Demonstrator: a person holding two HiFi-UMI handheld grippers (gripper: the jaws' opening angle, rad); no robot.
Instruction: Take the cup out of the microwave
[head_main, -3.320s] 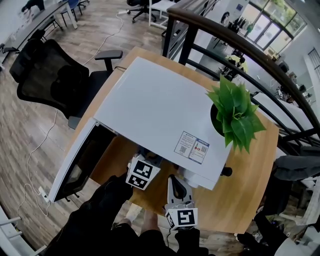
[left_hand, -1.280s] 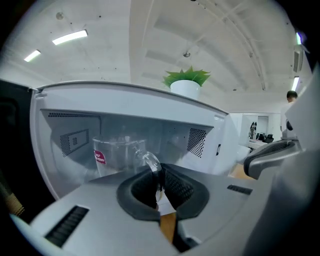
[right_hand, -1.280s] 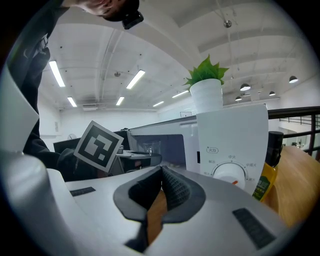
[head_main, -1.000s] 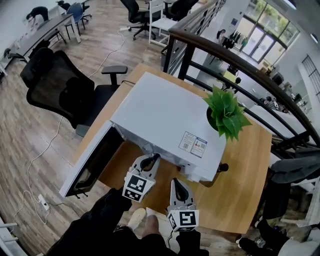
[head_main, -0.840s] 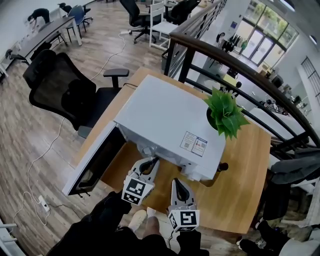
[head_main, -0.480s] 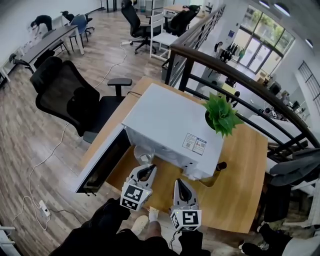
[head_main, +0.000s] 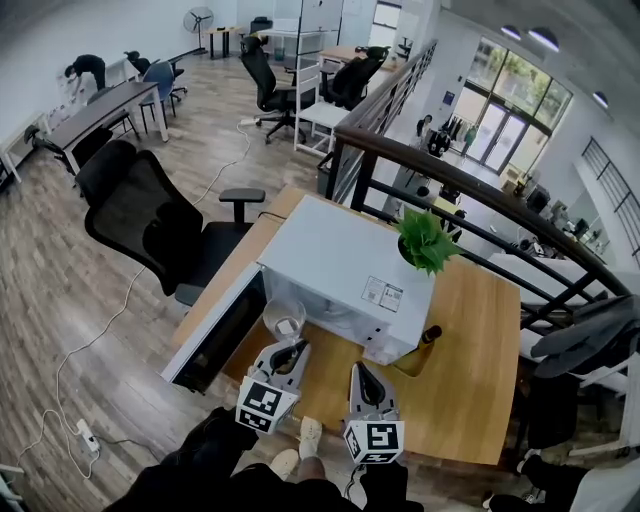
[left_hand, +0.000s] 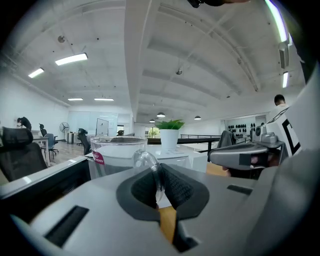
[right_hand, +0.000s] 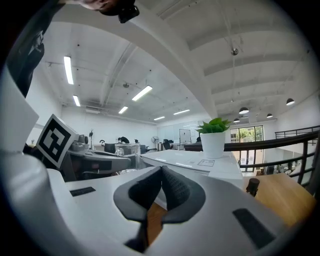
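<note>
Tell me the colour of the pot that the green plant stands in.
White. The pot shows best in the right gripper view.

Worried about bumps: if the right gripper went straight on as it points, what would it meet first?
Probably the microwave: the right gripper, jaws shut and empty, aims at its white front near the right end. How far off is unclear.

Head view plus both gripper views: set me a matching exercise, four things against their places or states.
Things:
1. glass cup
2. microwave door
3. potted plant
4. right hand-held gripper

Places or states:
a. swung open
b. shut, nothing between the jaws
c. on top of the microwave
d. handle pinched by the left hand-held gripper

Pairs: 1-d, 2-a, 3-c, 4-b
</note>
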